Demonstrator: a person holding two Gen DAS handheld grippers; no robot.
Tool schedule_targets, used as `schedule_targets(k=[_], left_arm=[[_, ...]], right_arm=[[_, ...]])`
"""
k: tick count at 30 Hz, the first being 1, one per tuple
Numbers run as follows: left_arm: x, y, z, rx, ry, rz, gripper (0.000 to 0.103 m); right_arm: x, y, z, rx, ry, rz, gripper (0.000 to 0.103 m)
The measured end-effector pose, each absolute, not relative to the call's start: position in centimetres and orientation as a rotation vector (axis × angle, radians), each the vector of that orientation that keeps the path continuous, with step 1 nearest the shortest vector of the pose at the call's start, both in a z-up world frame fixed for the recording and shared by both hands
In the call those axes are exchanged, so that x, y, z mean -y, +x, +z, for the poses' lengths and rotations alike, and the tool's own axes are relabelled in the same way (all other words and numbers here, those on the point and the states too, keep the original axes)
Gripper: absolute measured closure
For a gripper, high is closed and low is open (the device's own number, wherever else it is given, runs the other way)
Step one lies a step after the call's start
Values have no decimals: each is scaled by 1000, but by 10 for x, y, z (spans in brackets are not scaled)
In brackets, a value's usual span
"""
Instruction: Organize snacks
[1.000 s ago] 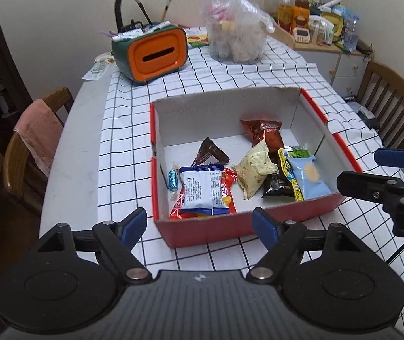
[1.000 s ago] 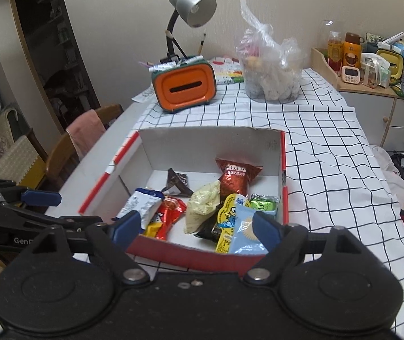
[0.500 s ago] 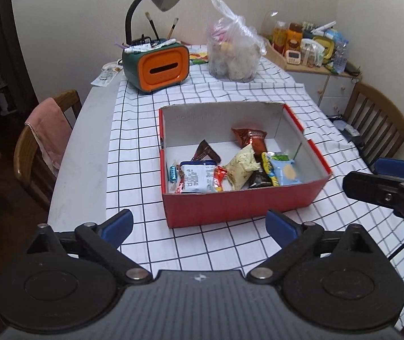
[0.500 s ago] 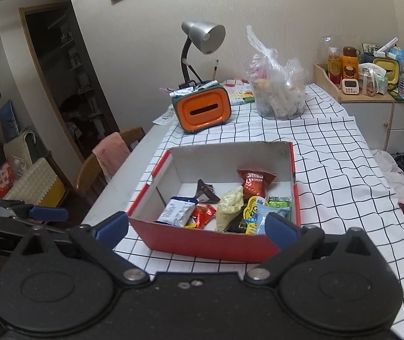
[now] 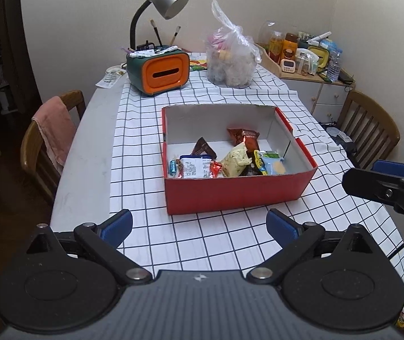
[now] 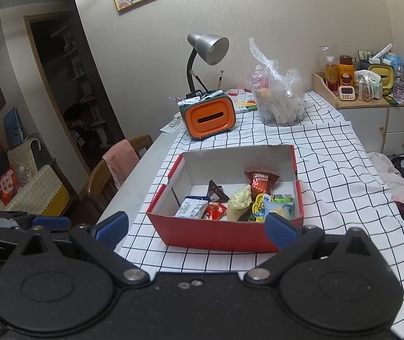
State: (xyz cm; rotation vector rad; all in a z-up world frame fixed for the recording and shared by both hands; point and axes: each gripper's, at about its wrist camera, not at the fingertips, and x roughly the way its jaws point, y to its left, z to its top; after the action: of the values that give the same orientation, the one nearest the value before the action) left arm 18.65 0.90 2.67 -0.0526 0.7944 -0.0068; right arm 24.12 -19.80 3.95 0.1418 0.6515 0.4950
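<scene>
No text truly legible in either view. Red-brown snack packet (image 6: 260, 182) in red box (image 6: 224, 233): white band of print across top, possibly brand name, too blurred to read. Blue-white packet (image 5: 195, 167): block of small print on face, unreadable. Yellow wrapper (image 6: 259, 205): cartoon face, no letters made out. Red bag (image 6: 5, 187) on sofa at left: white characters, illegible. White timer (image 6: 346, 93) on side cabinet: display blank at this size.
</scene>
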Motion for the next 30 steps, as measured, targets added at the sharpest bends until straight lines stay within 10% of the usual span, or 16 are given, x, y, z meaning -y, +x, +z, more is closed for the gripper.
schedule_targets(k=[30], left_arm=[[-13,175,31,-789,-72,6,2]], right_arm=[[191,222,39,-659,181,492,0]])
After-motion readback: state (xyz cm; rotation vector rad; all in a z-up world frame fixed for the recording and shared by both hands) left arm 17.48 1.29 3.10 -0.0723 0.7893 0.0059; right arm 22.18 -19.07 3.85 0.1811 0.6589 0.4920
